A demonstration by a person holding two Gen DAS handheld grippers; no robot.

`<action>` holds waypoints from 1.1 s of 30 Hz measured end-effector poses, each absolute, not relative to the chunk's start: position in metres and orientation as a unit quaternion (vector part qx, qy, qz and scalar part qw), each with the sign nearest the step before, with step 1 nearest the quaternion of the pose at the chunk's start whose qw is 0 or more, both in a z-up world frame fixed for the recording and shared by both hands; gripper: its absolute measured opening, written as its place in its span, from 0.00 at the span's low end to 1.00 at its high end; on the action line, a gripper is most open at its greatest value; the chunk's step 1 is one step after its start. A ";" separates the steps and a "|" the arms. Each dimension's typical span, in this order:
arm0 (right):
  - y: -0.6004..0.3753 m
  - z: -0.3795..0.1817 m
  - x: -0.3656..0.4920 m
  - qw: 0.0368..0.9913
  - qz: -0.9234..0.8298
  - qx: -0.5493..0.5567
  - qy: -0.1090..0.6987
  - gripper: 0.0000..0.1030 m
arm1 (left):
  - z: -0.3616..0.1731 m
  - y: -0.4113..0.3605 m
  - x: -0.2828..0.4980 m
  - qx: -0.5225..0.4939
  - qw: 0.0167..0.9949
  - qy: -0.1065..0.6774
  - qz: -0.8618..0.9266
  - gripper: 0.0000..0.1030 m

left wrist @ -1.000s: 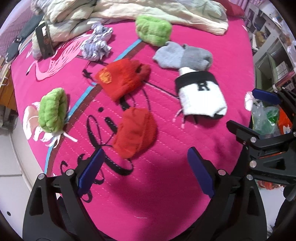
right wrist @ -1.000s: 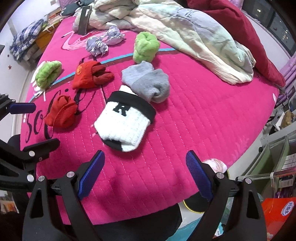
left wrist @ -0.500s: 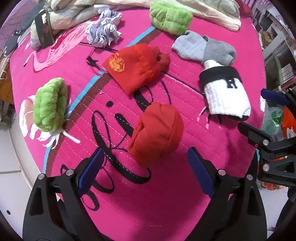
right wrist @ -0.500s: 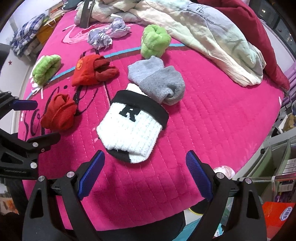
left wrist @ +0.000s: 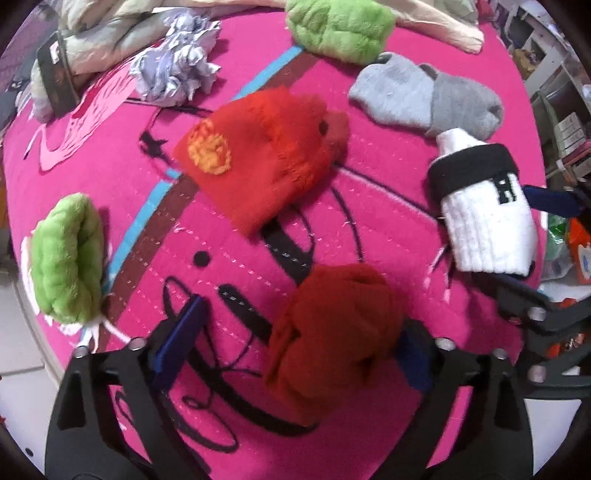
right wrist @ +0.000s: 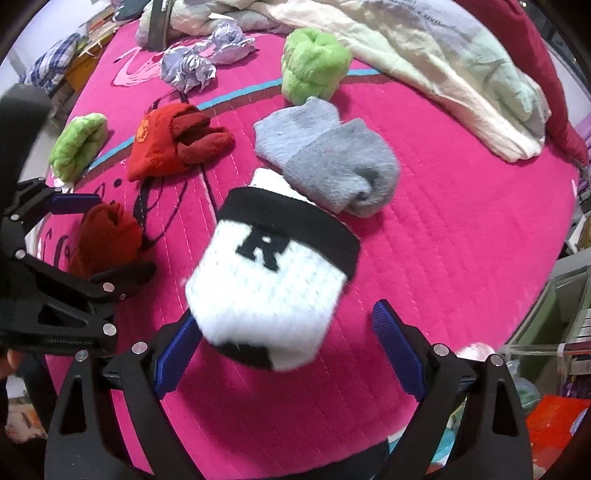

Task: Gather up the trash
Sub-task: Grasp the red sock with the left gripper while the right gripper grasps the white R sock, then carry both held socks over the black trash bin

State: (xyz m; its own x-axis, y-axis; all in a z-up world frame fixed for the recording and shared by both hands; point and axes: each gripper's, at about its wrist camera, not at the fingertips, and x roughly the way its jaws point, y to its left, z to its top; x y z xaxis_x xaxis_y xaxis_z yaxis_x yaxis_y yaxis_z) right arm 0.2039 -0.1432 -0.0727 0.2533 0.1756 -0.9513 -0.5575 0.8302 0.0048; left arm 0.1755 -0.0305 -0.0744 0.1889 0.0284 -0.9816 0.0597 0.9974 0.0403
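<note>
A pink quilted bedspread (left wrist: 369, 177) with black script and a blue-brown stripe is spread across both views. A pale rumpled duvet (right wrist: 424, 48) is heaped along its far edge, with a dark red blanket (right wrist: 517, 40) beside it.

Rolled sock bundles are scattered on the spread: a white one with a black band and letter R (right wrist: 273, 280), a grey pair (right wrist: 332, 158) touching its far end, a bright red one with an orange patch (left wrist: 258, 158), a dark red ball (left wrist: 332, 332), and two fuzzy green ones (left wrist: 66, 258) (left wrist: 340, 26) — one near the left edge, one by the duvet.

The trash — two crumpled balls of pale lilac paper (left wrist: 177, 70) (right wrist: 229, 44) — is seen lying at the far side of the spread near the duvet, untouched and well apart from both grippers.

The left gripper (left wrist: 291, 347) is held spread wide, the dark red ball lying between its blue pads, close against the right one. The right gripper (right wrist: 284, 347) is likewise spread wide, with the white R bundle framed between its pads; contact cannot be told because of blur.
</note>
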 end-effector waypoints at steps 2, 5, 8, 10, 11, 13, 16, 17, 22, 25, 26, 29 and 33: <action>-0.139 -0.077 0.207 0.770 0.239 -0.169 0.567 0.84 | -0.071 -0.031 0.176 0.034 0.775 0.631 -0.020 0.65; -0.135 -0.076 0.206 0.770 0.242 -0.174 0.564 0.84 | -0.067 -0.034 0.176 0.029 0.775 0.630 -0.030 0.51; -0.133 -0.075 0.208 0.771 0.242 -0.174 0.563 0.84 | -0.065 -0.038 0.175 0.030 0.776 0.629 -0.034 0.45; -0.131 -0.077 0.210 0.769 0.243 -0.172 0.566 0.84 | -0.060 -0.045 0.172 0.029 0.776 0.629 -0.032 0.44; -0.130 -0.078 0.211 0.769 0.243 -0.172 0.566 0.83 | -0.059 -0.044 0.172 0.026 0.776 0.630 -0.032 0.44; -0.127 -0.081 0.213 0.770 0.242 -0.174 0.564 0.83 | -0.058 -0.042 0.170 0.022 0.775 0.631 -0.031 0.43; -0.120 -0.080 0.212 0.776 0.256 -0.187 0.545 0.65 | -0.054 -0.031 0.161 0.020 0.774 0.632 -0.026 0.43; -0.118 -0.078 0.210 0.774 0.266 -0.195 0.540 0.48 | -0.053 -0.029 0.159 0.020 0.774 0.633 -0.024 0.43; -0.122 -0.066 0.199 0.772 0.287 -0.200 0.531 0.33 | -0.046 -0.028 0.148 0.020 0.773 0.634 -0.018 0.43; -0.134 -0.056 0.191 0.776 0.288 -0.198 0.525 0.33 | -0.037 -0.039 0.140 0.031 0.777 0.628 -0.022 0.43; -0.137 -0.056 0.188 0.777 0.288 -0.199 0.523 0.33 | -0.034 -0.043 0.138 0.035 0.778 0.627 -0.024 0.43; -0.152 -0.050 0.180 0.782 0.282 -0.200 0.518 0.33 | -0.026 -0.060 0.134 0.045 0.781 0.622 -0.031 0.43; -0.181 -0.041 0.174 0.788 0.273 -0.190 0.518 0.33 | -0.021 -0.082 0.132 0.060 0.781 0.621 -0.039 0.43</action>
